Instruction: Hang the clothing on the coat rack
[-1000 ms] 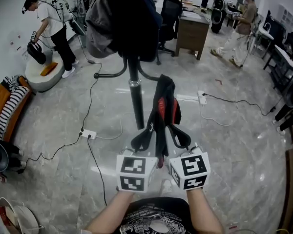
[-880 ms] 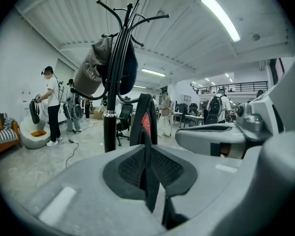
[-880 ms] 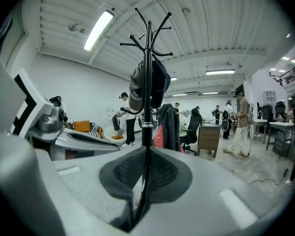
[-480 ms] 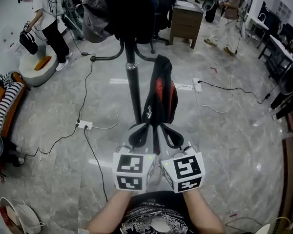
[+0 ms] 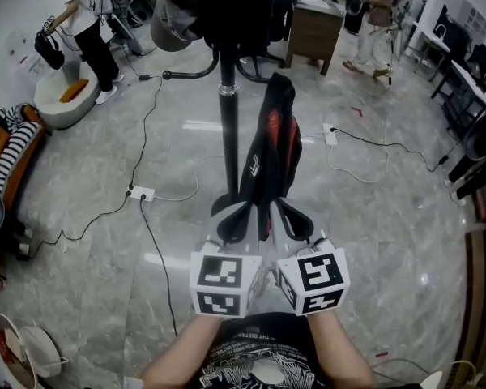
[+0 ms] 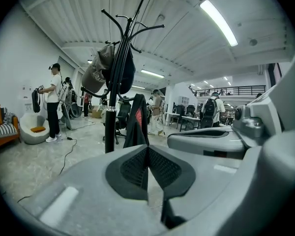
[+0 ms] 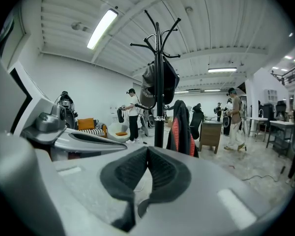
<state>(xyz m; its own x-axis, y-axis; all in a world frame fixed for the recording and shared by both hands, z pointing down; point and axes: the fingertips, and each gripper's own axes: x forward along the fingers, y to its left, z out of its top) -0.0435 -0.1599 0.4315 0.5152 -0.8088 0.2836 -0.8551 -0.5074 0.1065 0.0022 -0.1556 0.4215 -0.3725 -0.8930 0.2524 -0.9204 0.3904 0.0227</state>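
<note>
Lower centre of the head view: left gripper (image 5: 236,221) and right gripper (image 5: 294,221), grey with black ribbed pads, sat side by side, each with its jaws pressed together and nothing between them. Just above them in the frame, a black jacket with red panels (image 5: 273,148) hung from a low curved arm of the black metal coat rack (image 5: 229,128), clear of both grippers and beside the pole; a grey cap (image 5: 172,27) sat at the rack's top. Beyond lay a white power strip (image 5: 142,193) at centre left, a brown wooden desk (image 5: 314,35) at upper right, and a person in a white shirt (image 5: 85,23) at upper left.
</note>
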